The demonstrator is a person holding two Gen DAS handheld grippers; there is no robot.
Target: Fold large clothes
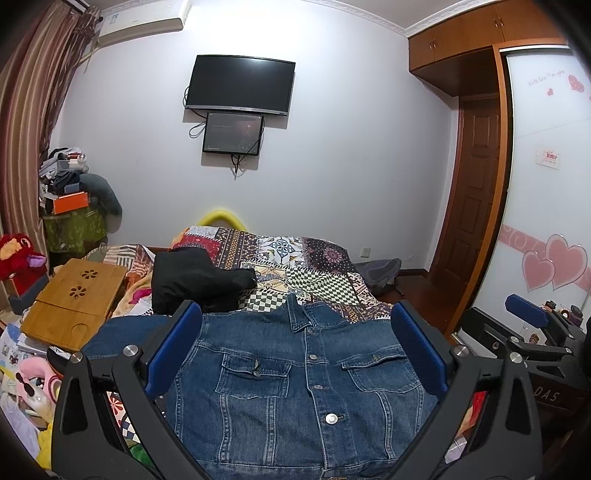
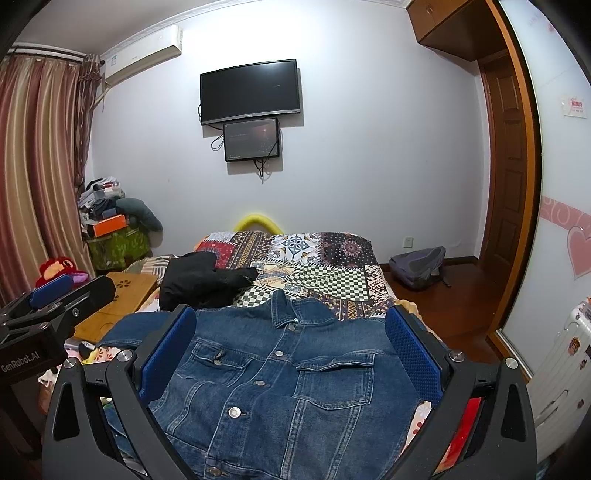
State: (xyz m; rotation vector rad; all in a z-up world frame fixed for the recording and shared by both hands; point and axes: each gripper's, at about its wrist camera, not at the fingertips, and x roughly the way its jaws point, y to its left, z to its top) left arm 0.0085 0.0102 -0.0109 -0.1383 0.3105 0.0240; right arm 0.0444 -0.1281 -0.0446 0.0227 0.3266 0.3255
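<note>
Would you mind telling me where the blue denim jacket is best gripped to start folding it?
The blue denim jacket lies flat, front up, buttoned, collar away. I would probably pinch the sleeve spread on the left at its edge, coming from that outer side with the open left tool, since thin, flat fabric offers an edge there.

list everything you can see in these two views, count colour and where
denim jacket: 1, blue, spread front-up on near end of bed, buttoned
black garment: 1, black, on bed beyond jacket, left side
patchwork bedspread: 1, multicolour, covering bed
lap tray: 1, light wood, left of bed
plush toy: 1, red, far left
television: 1, black, on far wall
small screen: 1, dark, below television
air conditioner: 1, white, high on wall
curtain: 1, striped brown, left
backpack: 1, grey, floor by door
left gripper: 1, black with blue pads, open over jacket
right gripper: 1, same, open over jacket
</note>
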